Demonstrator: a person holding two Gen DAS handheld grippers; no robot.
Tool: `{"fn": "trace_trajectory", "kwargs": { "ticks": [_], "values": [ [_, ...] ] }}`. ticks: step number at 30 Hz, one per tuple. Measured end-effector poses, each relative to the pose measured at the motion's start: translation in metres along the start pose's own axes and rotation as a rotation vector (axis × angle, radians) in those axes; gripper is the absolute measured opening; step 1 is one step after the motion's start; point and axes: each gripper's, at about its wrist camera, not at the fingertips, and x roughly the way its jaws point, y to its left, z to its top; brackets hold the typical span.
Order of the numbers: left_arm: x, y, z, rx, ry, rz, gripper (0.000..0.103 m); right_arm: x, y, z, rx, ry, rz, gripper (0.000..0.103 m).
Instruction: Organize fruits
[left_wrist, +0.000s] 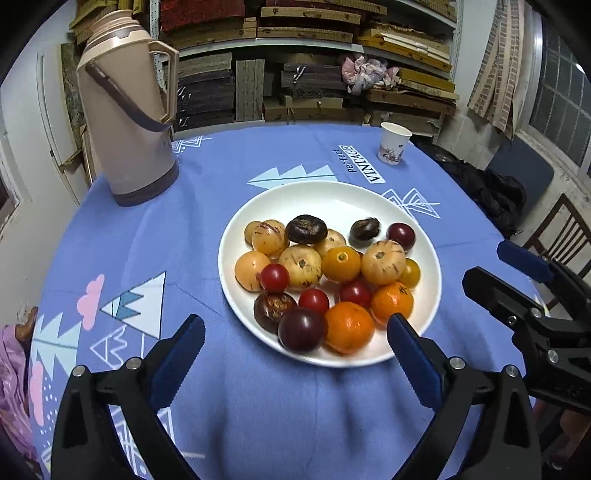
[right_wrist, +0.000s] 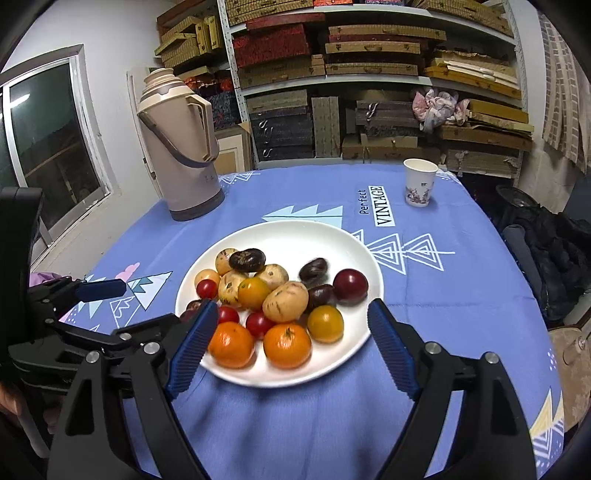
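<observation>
Fruits (left_wrist: 325, 273) fill the white plate (left_wrist: 314, 199); your left gripper (left_wrist: 295, 332) and right gripper (right_wrist: 291, 321) both gape empty.

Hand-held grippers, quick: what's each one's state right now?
Left hand-held gripper: open, holding nothing, near the white plate.
Right hand-held gripper: open, holding nothing, jaws wide over the plate's near edge.

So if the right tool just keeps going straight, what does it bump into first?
Probably the near rim of the white plate, then the two oranges at its front. The right tool is open; depth is hard to judge.
</observation>
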Motion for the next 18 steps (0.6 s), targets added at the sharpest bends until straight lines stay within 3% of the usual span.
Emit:
{"fn": "trace_trajectory", "kwargs": {
  "ticks": [2, 7, 18],
  "values": [
    [-0.007, 0.001, -0.004, -0.018, -0.023, -0.024, 0.100, -0.004, 0.000, -0.003, 0.001, -0.003, -0.002, 0.081],
    [-0.015, 0.001, -0.014, -0.006, -0.042, 0.019, 0.099, -0.015, 0.001, -0.009, 0.010, -0.006, -0.003, 0.081],
    [-0.016, 0.010, -0.027, -0.035, 0.000, 0.100, 0.100, -0.024, 0.002, -0.020, 0.019, 0.003, -0.006, 0.084]
  ]
}}
